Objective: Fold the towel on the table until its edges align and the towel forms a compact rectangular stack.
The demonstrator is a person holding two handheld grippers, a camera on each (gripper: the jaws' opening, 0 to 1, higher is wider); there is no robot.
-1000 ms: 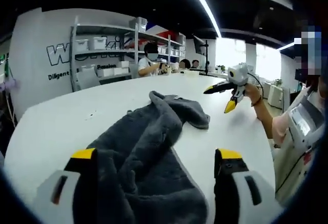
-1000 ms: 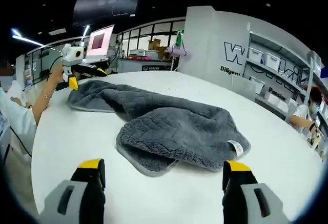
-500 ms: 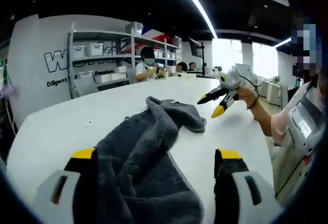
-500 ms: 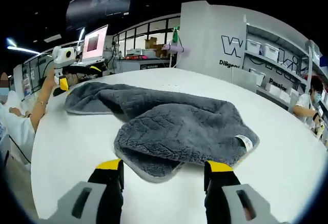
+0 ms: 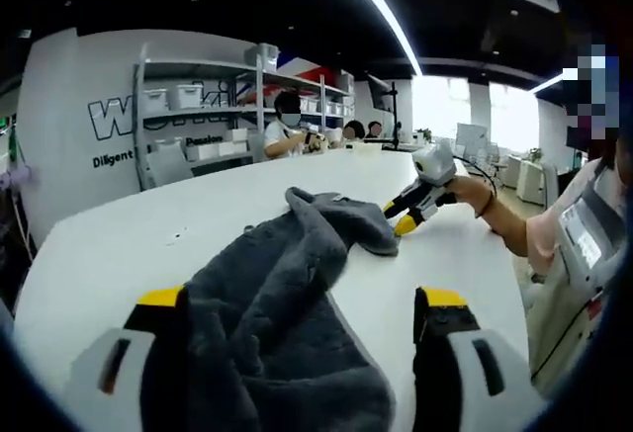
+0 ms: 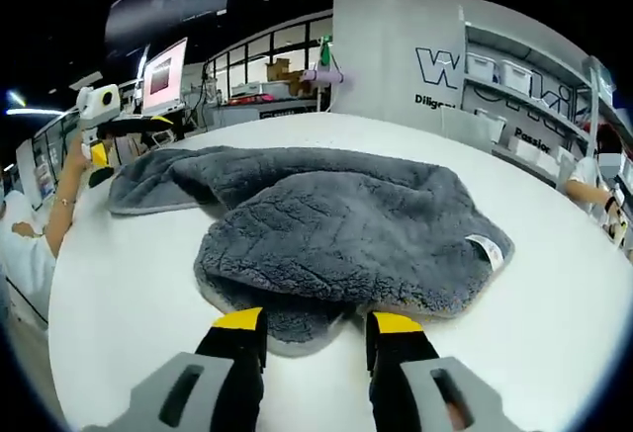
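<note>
A grey fluffy towel [image 5: 287, 284] lies crumpled lengthwise on the white round table [image 5: 109, 244]. My left gripper [image 5: 302, 299] is open, and the towel's near end lies between its jaws. At the far end, the right gripper [image 5: 401, 217] sits low at the towel's corner. In the right gripper view the towel [image 6: 336, 224] is doubled over, with a white label [image 6: 488, 250] at its right corner. My right gripper [image 6: 316, 320] is half closed with the towel's front hem between its jaws. The left gripper [image 6: 99, 150] is at the towel's far end.
The person holding the grippers stands at the table's edge [image 5: 574, 244]. Shelves with white bins [image 5: 198, 96] and seated people [image 5: 287, 126] are beyond the table. A monitor [image 6: 163, 74] stands behind the far side. Bare tabletop [image 6: 554, 333] lies on both sides of the towel.
My right gripper has come down and forward to the towel's near hem, and its jaws have narrowed around it. The left gripper has stayed open over the other end.
</note>
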